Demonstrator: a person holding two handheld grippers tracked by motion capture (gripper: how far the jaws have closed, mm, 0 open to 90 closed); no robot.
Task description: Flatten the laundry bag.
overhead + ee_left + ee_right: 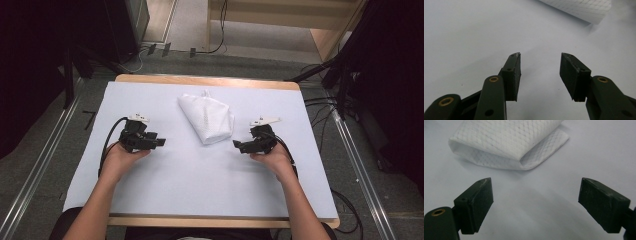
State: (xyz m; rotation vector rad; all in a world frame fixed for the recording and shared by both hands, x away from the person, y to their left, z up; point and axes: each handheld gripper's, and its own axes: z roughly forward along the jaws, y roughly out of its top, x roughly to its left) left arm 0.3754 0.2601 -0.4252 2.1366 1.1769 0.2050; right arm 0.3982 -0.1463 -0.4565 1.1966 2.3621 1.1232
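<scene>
A folded white cloth [207, 118] with a fine grid weave lies in the middle of the white table cover [200, 175]. My left gripper [161, 142] rests low on the cover to the cloth's left, pointing right, jaws open with nothing between them. In the left gripper view the gripper [540, 56] faces bare cover, and a corner of the cloth [584, 10] lies far ahead at the upper right. My right gripper [235, 144] sits to the cloth's right, pointing left. Its jaws stand wide open [536, 181], with the cloth's folded end [509, 142] just ahead, untouched.
The cover spans a wooden table [210, 81] whose edge shows at the back and front. Metal rails [45, 165] run along the floor on both sides. Black stands and cables [330, 107] crowd the floor to the right. Dark equipment stands at the far left.
</scene>
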